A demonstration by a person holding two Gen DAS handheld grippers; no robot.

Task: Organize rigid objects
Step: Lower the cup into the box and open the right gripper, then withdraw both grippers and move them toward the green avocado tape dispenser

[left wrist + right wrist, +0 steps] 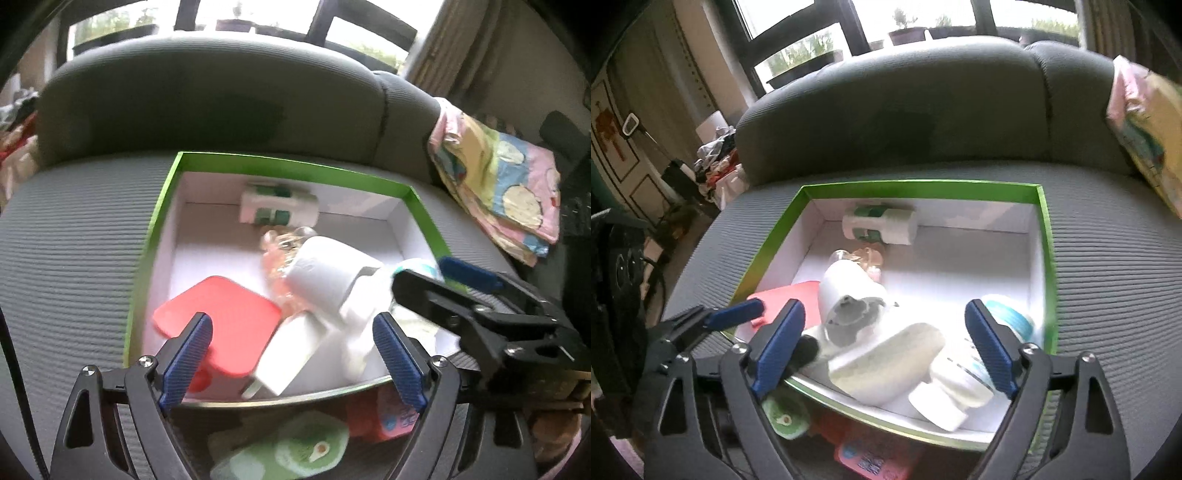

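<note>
A green-rimmed white box sits on the grey sofa seat. Inside it lie a white and green bottle at the far wall, a white cylinder-shaped device, a flat red item, a white block and a white tube with teal bands. My left gripper hovers open over the box's near edge, its pads touching nothing. My right gripper is open too, above a pale oblong item. Each gripper shows in the other's view, the right and the left.
A green avocado-print pouch and a red-pink packet lie just outside the box's near wall. Folded colourful cloth rests on the sofa at the right. The sofa back rises behind the box.
</note>
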